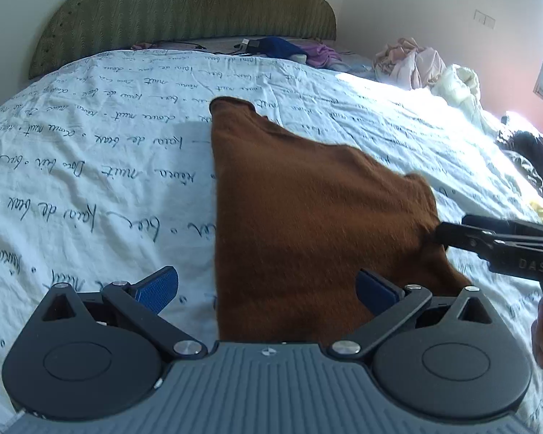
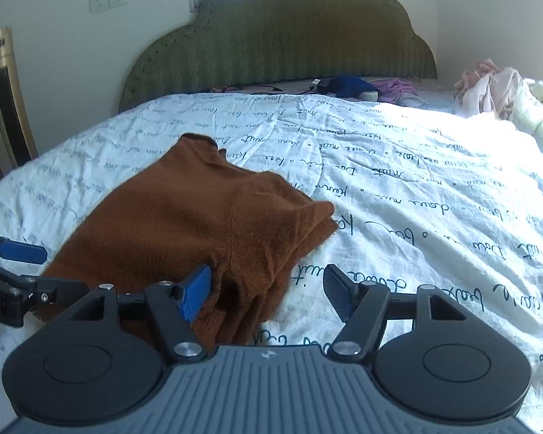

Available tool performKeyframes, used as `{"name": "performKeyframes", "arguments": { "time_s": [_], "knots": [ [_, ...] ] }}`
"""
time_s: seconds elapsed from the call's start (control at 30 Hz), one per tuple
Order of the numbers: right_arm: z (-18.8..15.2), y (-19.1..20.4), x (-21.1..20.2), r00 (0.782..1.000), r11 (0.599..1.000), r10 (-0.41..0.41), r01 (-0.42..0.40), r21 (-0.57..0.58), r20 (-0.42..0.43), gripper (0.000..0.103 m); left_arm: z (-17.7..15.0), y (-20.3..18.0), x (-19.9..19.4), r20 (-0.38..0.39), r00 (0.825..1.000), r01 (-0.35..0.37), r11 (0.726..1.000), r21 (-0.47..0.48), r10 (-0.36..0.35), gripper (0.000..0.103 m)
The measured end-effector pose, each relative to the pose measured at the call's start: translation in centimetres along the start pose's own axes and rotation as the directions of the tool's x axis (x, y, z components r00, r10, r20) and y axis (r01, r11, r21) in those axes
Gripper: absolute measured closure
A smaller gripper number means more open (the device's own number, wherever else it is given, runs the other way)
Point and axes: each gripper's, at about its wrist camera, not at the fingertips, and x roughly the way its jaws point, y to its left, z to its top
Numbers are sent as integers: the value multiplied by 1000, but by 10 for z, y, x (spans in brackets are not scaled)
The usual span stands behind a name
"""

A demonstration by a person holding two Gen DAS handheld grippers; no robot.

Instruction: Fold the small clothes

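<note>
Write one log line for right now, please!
cloth: brown, folded, on bed | left claw: open, cloth between | right claw: open, at cloth edge

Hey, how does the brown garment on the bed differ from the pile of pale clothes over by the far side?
The brown garment lies spread and partly folded in flat layers on the printed bedsheet; the pale clothes pile is bunched in a crumpled heap. The brown garment is one dark rust colour; the pile mixes pink and cream pieces. The brown garment lies right in front of both grippers; the pile sits far off near the bed's edge. Both rest on the bed.
</note>
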Motion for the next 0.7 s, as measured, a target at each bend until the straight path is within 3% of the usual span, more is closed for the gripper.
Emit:
{"name": "performKeyframes", "arguments": {
  "time_s": [0.03,0.17,0.3,0.37,0.4,0.43,0.47,0.5,0.53,0.63,0.7],
  "knots": [
    [5,-12,1,999,997,36,-36,67,-2,29,12,8,4,-3,1000,15,1000,-22,-15,0],
    [20,-57,29,985,949,169,-153,275,-36,28,56,37,42,-84,988,119,987,-110,-128,0],
    [23,-82,72,957,870,279,-216,443,-80,27,75,60,86,-160,950,218,936,-278,-269,0],
    [22,-83,86,946,840,312,-233,491,-85,22,76,67,112,-202,920,250,899,-361,-337,0],
    [22,-82,90,943,833,324,-247,496,-75,20,75,69,119,-203,917,250,889,-383,-345,1],
    [23,-79,93,942,834,329,-254,490,-71,23,77,69,119,-168,925,256,886,-386,-340,4],
    [25,-76,95,941,841,331,-259,475,-73,33,79,68,119,-160,934,240,891,-385,-320,11],
    [27,-72,95,944,853,323,-256,454,-75,82,81,65,118,-169,941,214,904,-371,-292,52],
    [29,-69,95,946,859,313,-246,448,-81,84,82,60,117,-197,945,183,921,-343,-261,71],
    [40,-56,81,969,918,239,-207,339,-55,88,86,51,105,-170,969,137,959,-249,-182,72],
    [44,-50,76,986,944,159,-139,298,-43,90,86,44,102,-149,983,77,980,-186,-105,72]
  ]
}}
